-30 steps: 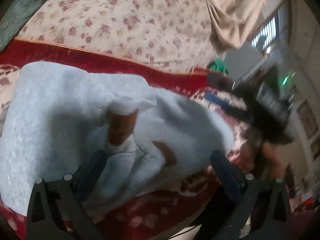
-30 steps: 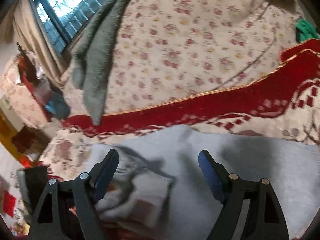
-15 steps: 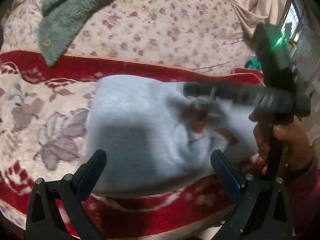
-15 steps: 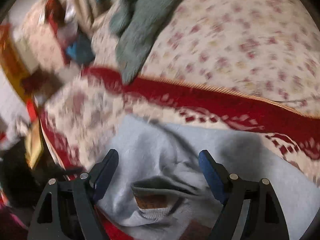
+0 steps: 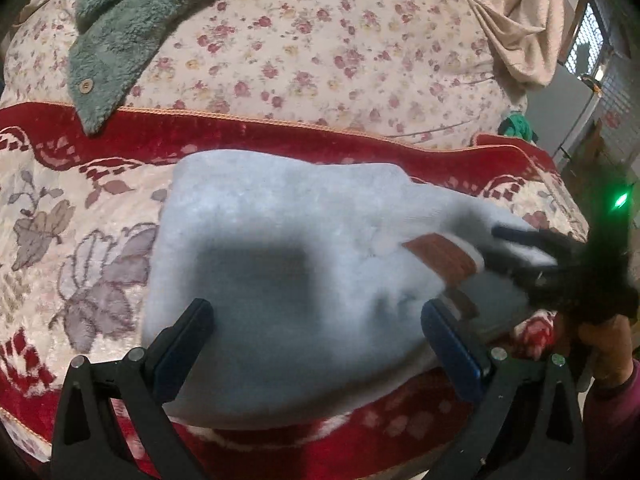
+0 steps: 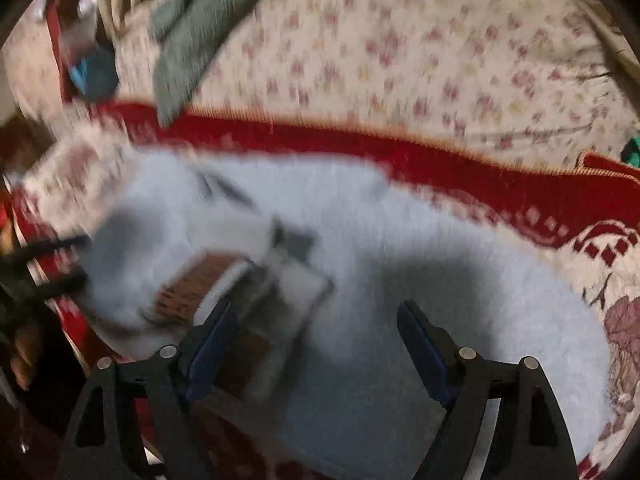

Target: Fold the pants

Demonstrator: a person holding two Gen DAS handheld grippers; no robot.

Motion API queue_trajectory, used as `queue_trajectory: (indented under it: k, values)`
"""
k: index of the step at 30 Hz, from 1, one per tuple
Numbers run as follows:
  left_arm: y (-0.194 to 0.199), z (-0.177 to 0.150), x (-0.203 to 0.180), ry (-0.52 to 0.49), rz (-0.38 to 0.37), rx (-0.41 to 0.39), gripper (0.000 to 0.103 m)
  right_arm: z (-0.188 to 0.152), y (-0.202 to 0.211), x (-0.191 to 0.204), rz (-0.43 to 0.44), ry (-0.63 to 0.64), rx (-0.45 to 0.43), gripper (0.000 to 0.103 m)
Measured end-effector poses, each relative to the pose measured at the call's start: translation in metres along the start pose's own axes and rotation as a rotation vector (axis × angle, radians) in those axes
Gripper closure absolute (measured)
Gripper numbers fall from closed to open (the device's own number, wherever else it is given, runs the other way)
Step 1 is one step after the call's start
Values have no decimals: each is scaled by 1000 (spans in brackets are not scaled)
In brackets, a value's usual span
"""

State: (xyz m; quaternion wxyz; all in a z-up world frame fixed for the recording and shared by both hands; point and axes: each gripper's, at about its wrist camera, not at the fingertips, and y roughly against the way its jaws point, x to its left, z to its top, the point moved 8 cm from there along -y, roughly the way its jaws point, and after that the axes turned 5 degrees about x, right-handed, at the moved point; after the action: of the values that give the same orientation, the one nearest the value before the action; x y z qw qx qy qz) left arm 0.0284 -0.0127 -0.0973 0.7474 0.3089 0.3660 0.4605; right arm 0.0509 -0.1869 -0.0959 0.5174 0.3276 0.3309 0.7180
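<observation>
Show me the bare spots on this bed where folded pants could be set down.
Freest: the floral sheet, between the green fleece garment and the beige cloth. Also free: the patterned blanket left of the grey pants. Crowded: the pants' right end, where the right gripper hovers.

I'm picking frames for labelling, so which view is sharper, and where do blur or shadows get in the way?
Left wrist view: mostly sharp; a dark blocky shadow lies on the light blue pants, and the right gripper at the edge is smeared. Right wrist view: motion blur throughout; the floral bedspread and the pants' brown patch are streaked.
</observation>
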Motion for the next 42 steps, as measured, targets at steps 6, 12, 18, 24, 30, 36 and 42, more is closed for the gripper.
queue_trajectory:
  k: [6,12,18,24,30,36,42]
  values:
    - [-36,-19,-5,-67,154,30,0,-22,-78,-8,-93,-3,217,17]
    - [-29,-20,-7,-47,105,15,0,0,-18,-24,-29,-67,93,16]
    - [-17,-15,-16,12,-14,-5,0,36,-22,18,243,53,90,16]
    - [-30,-26,-19,-20,41,11,0,13,-101,56,214,240,233,37]
    - [-44,-20,-28,-34,48,-9,0,23,-81,45,219,272,211,59]
    - [-70,7,-25,16,89,-48,0,54,-82,25,112,249,142,68]
    - [-58,-2,-33,-27,51,-35,0,40,-89,1,201,85,183,59]
